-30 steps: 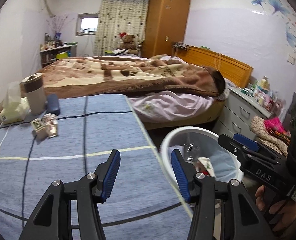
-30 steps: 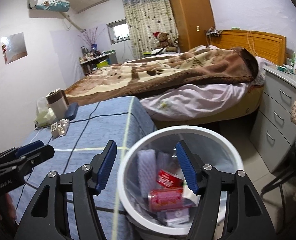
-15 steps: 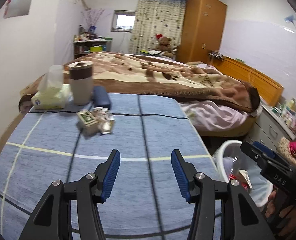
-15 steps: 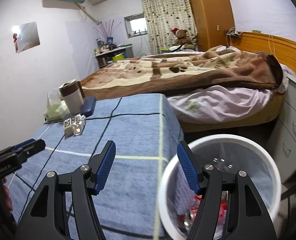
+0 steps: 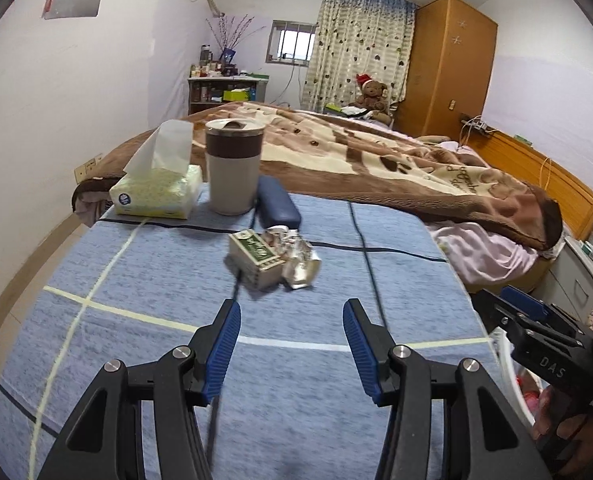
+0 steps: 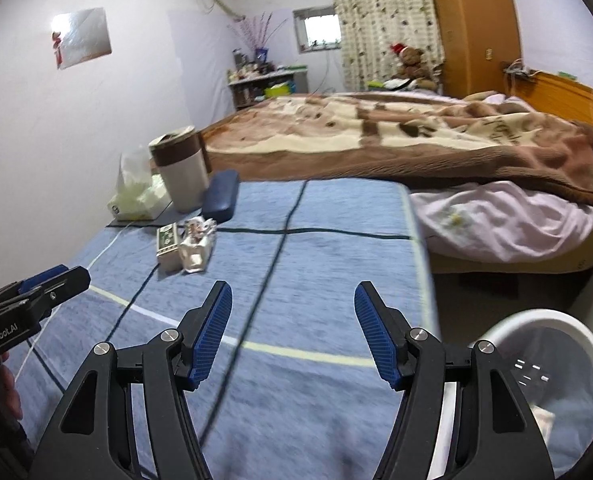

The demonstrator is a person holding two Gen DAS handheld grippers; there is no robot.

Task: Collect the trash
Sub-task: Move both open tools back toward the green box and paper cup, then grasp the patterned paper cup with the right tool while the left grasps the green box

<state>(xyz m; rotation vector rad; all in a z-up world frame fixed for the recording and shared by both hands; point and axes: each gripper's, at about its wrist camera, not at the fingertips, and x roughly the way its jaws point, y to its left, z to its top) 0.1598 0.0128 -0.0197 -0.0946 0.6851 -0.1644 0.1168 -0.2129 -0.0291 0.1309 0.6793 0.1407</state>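
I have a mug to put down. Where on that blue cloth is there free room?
The near half of the blue cloth lies bare, from the open left gripper up to the small box and foil wrapper. The far edge is crowded: tissue pack, cup, dark case.

Soft daylight is coming in through the far window (image 5: 292,42), lighting the room evenly and casting only faint shadows. Glare is whitening the wall poster (image 6: 82,36). Fisheye bending is curving the walls and darkening the corners. Motion blur is smearing the right view's table (image 6: 296,360) near its right edge.
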